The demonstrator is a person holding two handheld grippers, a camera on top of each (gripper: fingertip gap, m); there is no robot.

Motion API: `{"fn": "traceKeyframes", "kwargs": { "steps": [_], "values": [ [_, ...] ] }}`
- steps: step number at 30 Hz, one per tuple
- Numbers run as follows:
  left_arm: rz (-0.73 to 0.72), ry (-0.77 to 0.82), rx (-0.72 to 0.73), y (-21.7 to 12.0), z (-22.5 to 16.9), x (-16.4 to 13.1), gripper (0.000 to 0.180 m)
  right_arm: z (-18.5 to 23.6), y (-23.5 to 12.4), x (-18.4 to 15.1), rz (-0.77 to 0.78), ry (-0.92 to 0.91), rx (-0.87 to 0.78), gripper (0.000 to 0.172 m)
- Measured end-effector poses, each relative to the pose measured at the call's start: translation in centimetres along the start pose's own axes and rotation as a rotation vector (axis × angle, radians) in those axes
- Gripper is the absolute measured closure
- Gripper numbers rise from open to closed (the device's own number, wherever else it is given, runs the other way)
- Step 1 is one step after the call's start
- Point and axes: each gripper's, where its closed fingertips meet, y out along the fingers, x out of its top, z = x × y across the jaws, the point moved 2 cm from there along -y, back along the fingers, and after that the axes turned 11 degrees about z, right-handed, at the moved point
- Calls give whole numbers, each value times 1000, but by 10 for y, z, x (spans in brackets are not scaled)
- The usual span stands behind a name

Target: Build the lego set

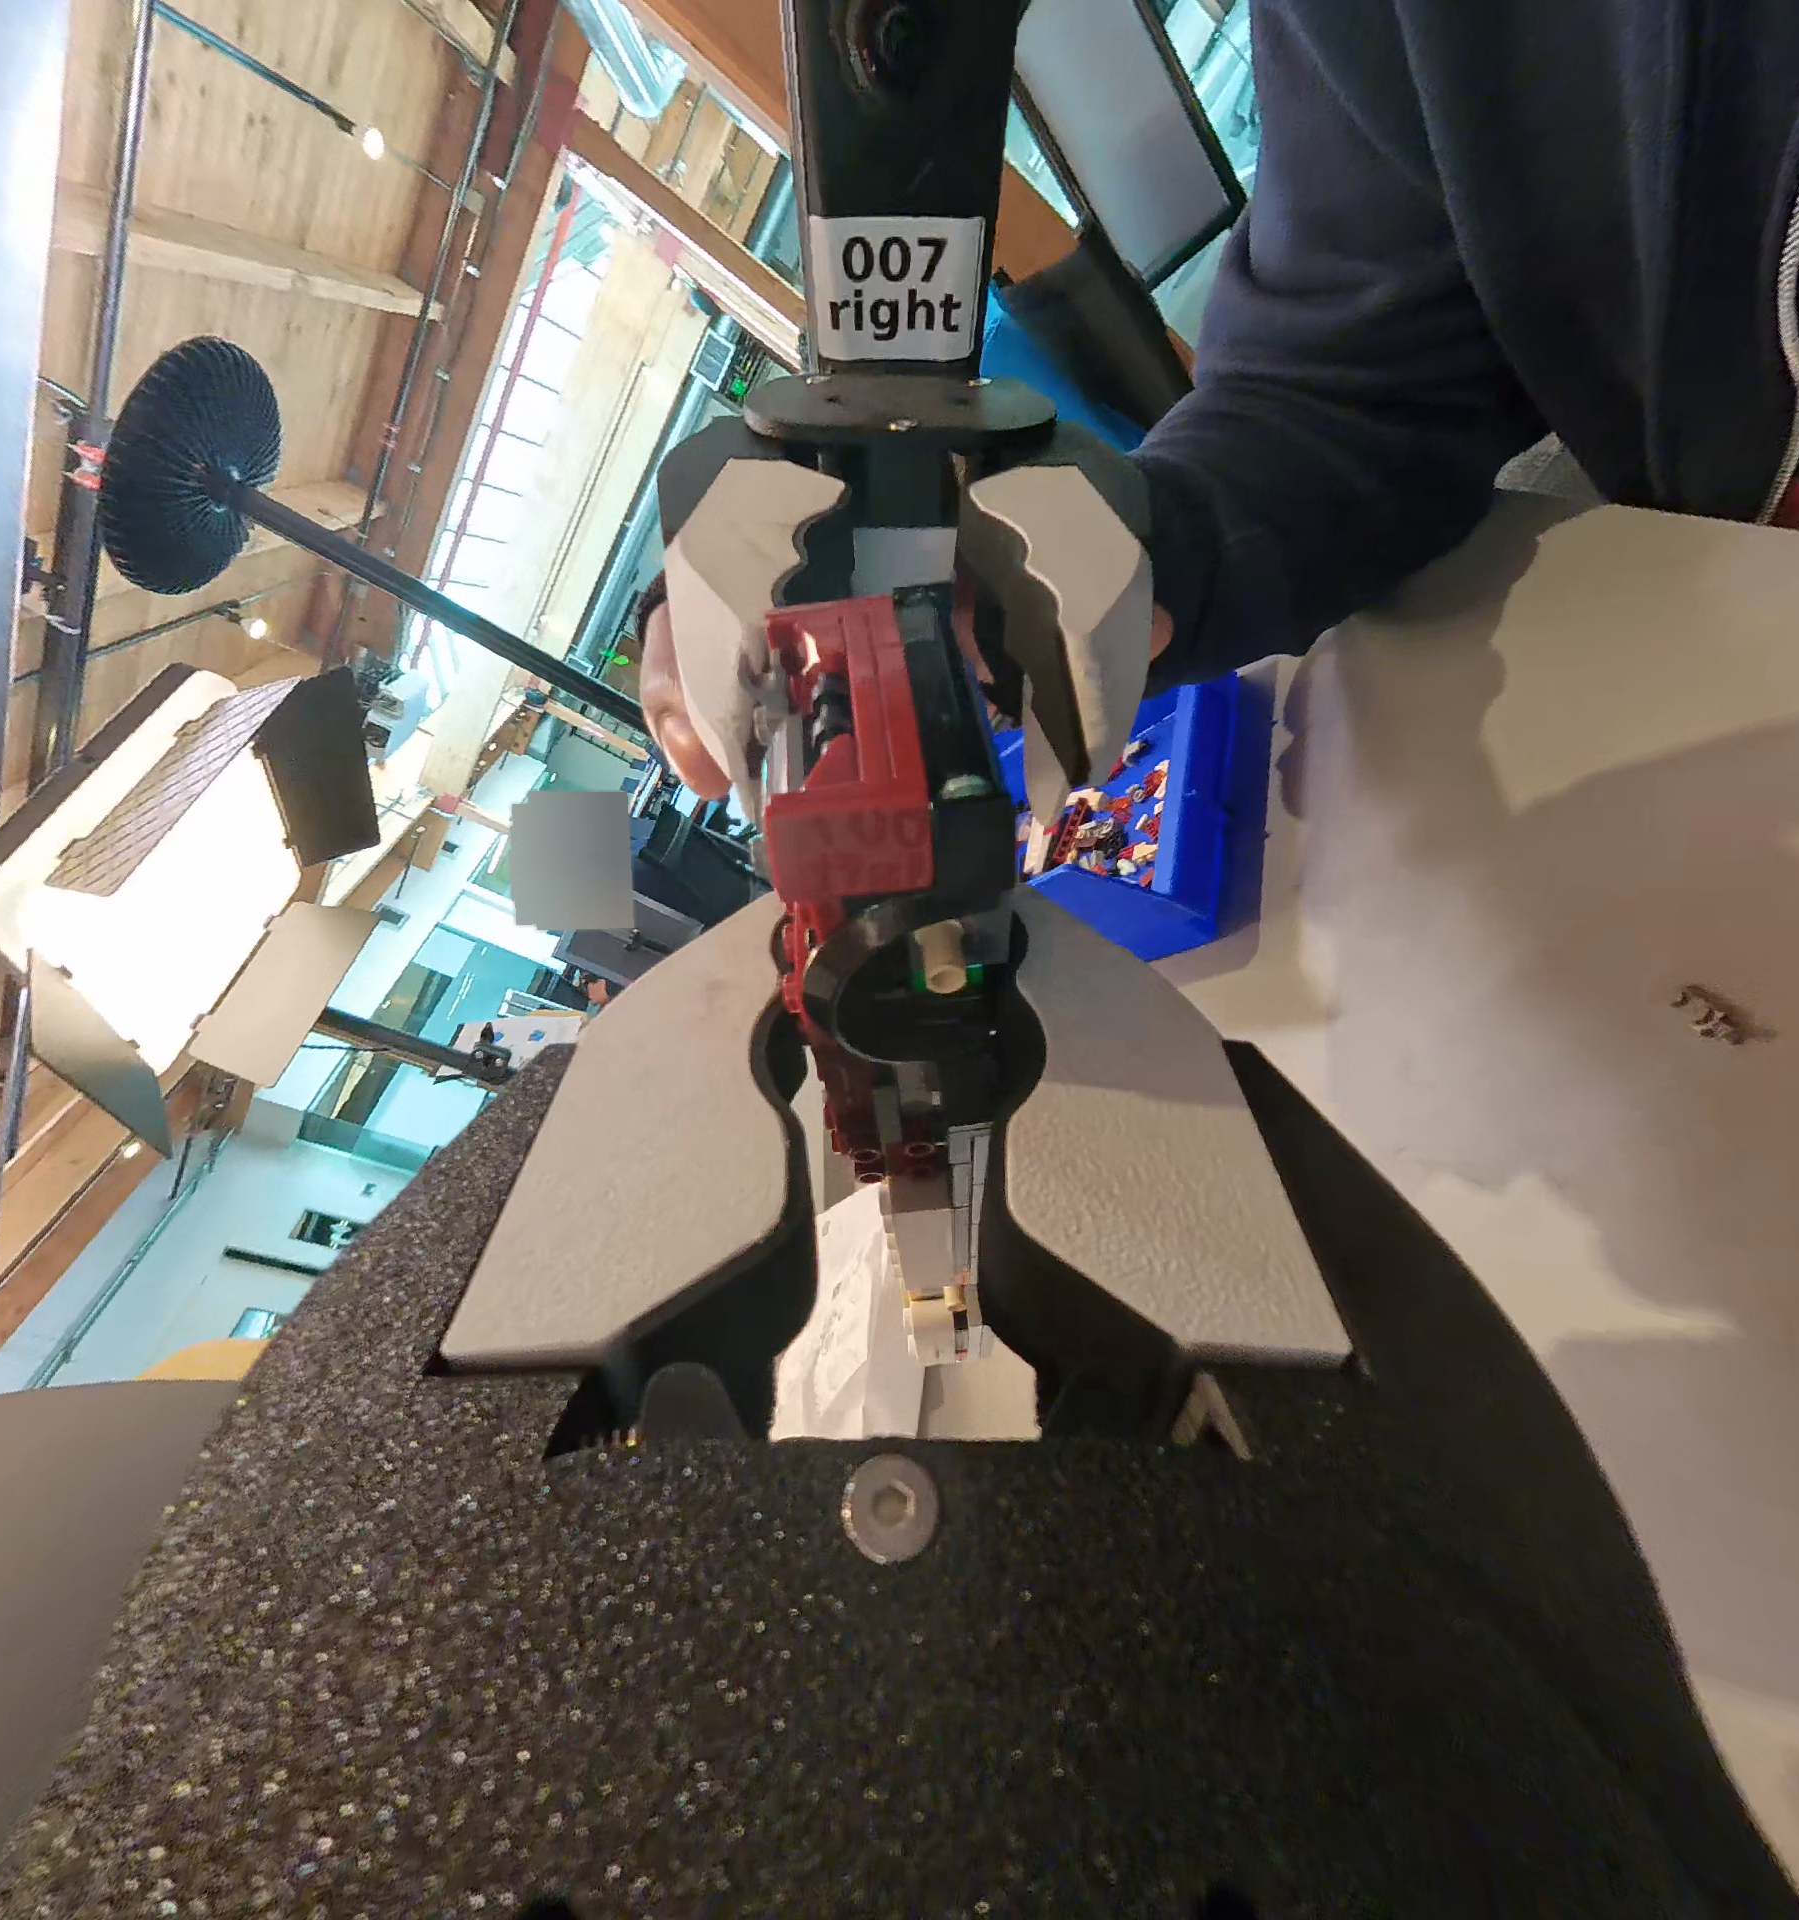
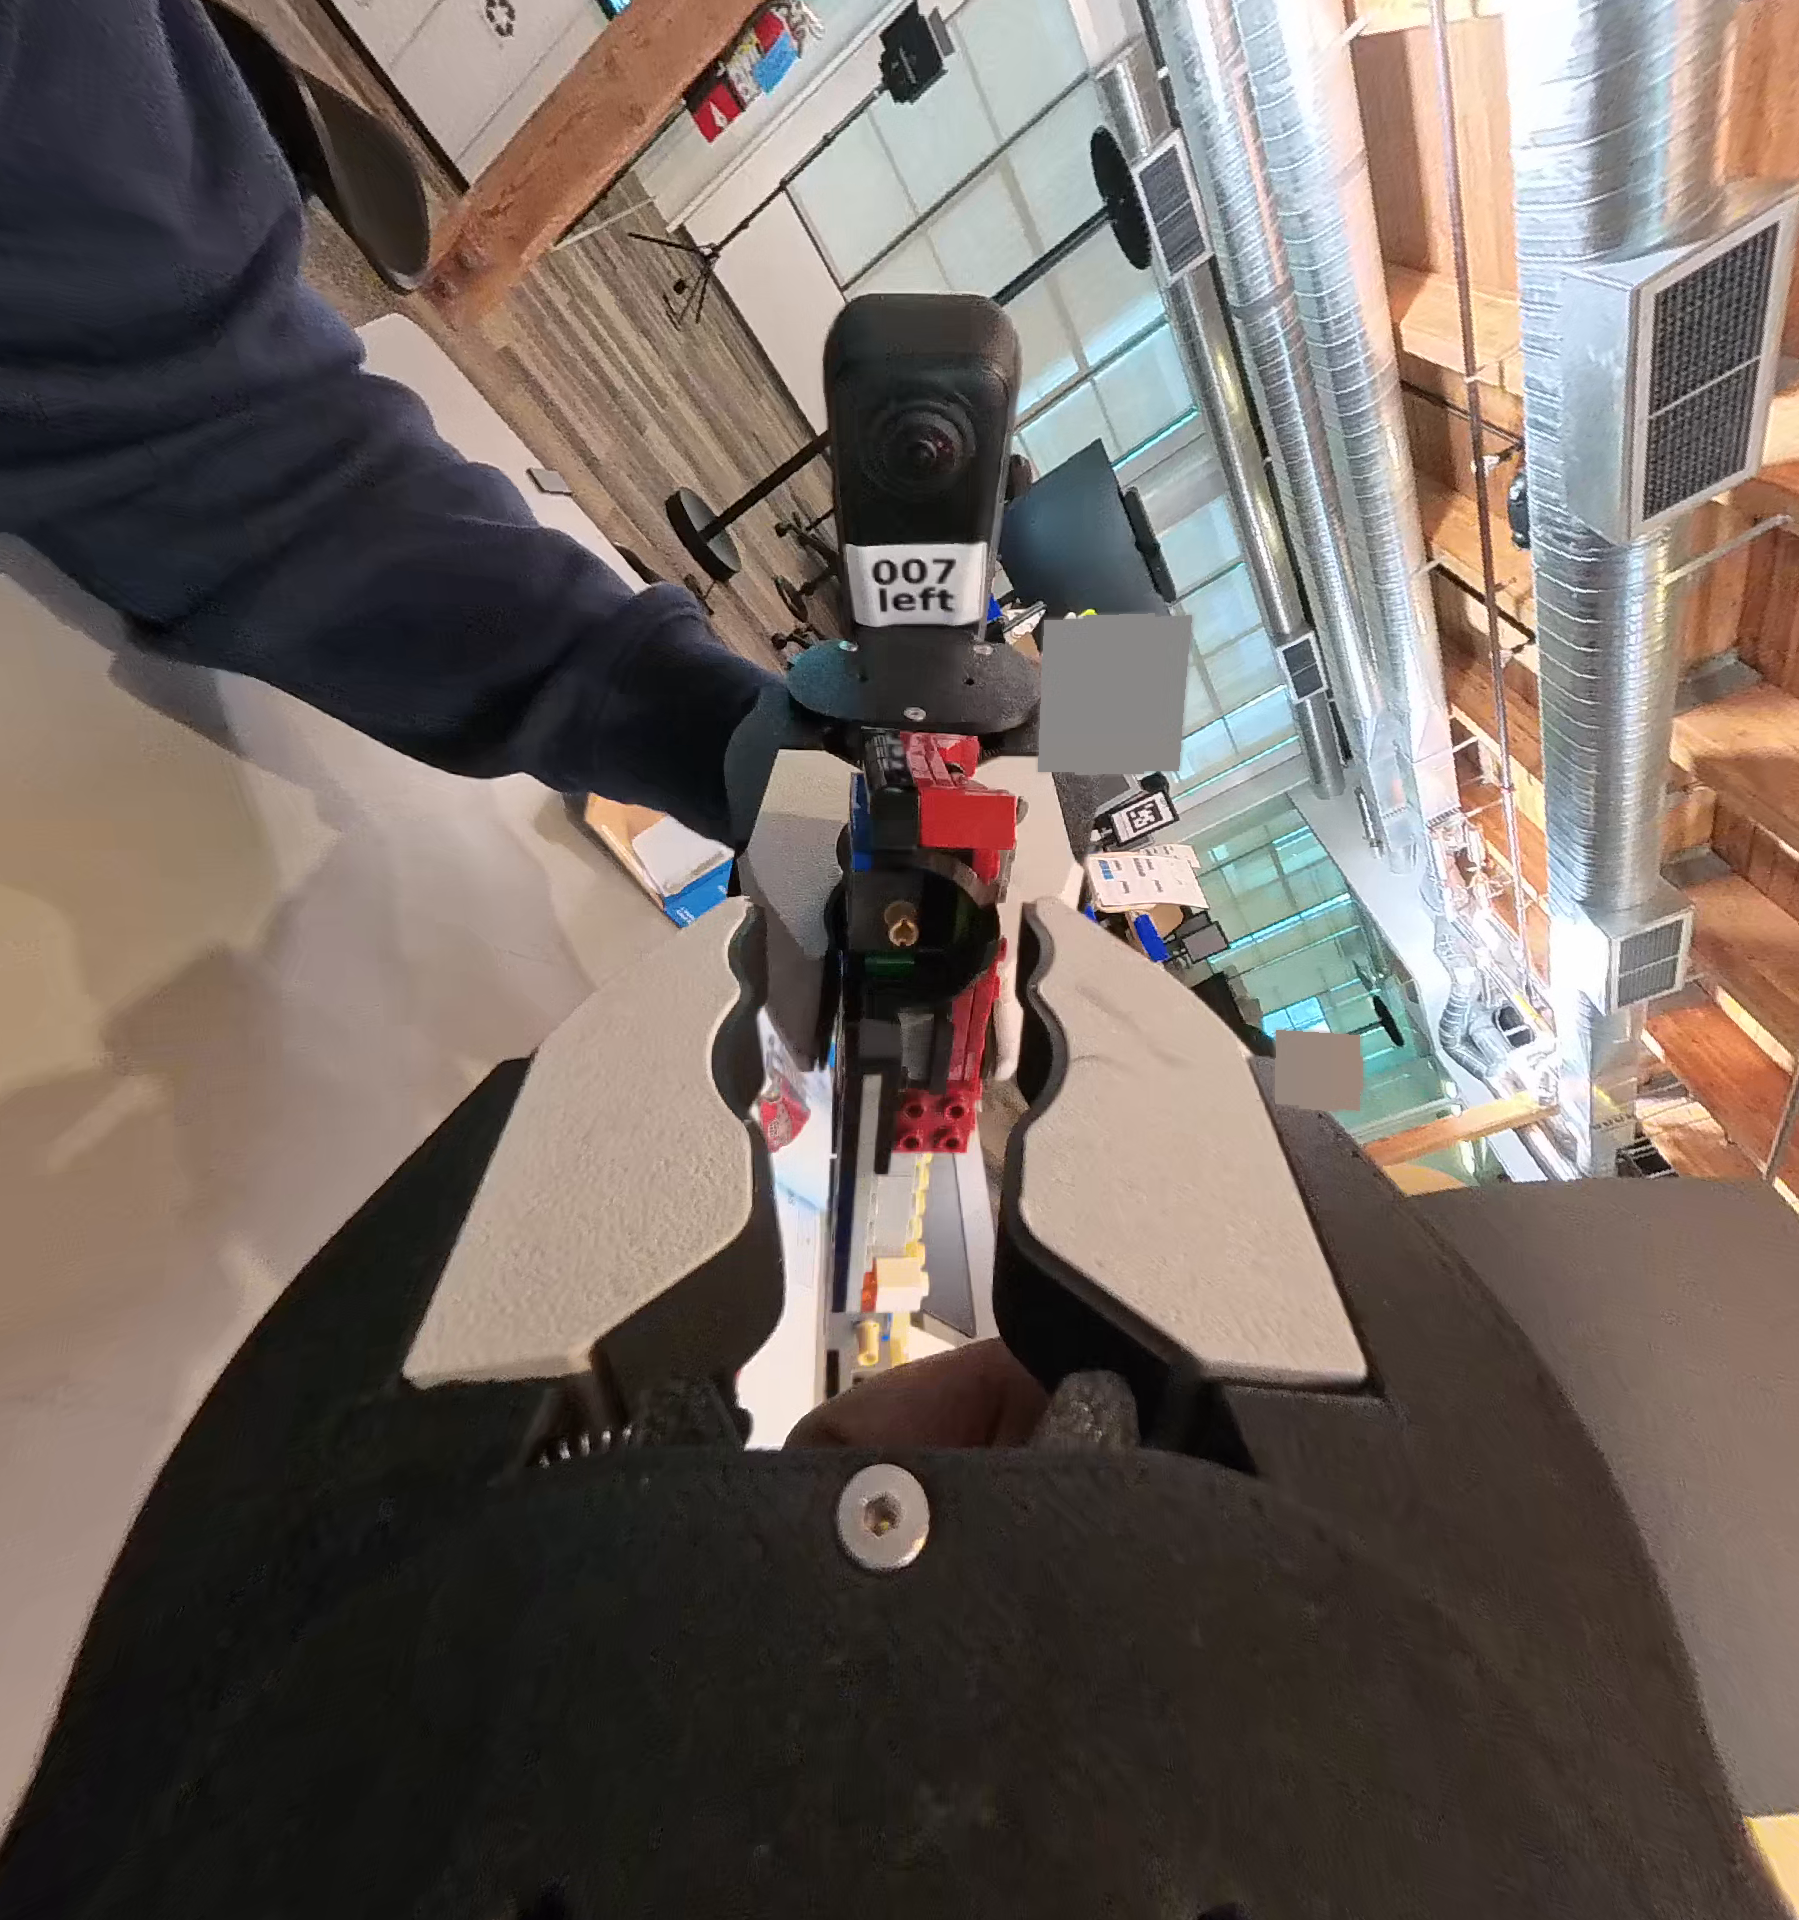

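Red-and-black plastic brick model (image 1: 879, 790), long and narrow, sits between my two grippers, held up off the white counter (image 1: 1497, 935). My left gripper (image 1: 900, 997) is clamped on its near end. My right gripper (image 2: 895, 935) faces it; its pads flank the model with gaps showing, so I read it as released. Beyond the model lies a blue bin of loose bricks (image 1: 1165, 821). A navy sleeve (image 1: 1394, 416) reaches in.

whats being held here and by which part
The left gripper fingers clamp the red-and-black brick model at its black wheel-arch section; the right gripper's fingers flank it without clearly pressing.
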Motion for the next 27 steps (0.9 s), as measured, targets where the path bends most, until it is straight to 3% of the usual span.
{"fn": "traceKeyframes", "kwargs": {
  "steps": [14, 27],
  "values": [
    [124, 90, -81, 13, -17, -2, 147, 11, -8, 3, -16, -56, 66, 132],
    [129, 111, -76, 7, -15, 3, 147, 12, -9, 0, -8, -107, 48, 141]
  ]
}}
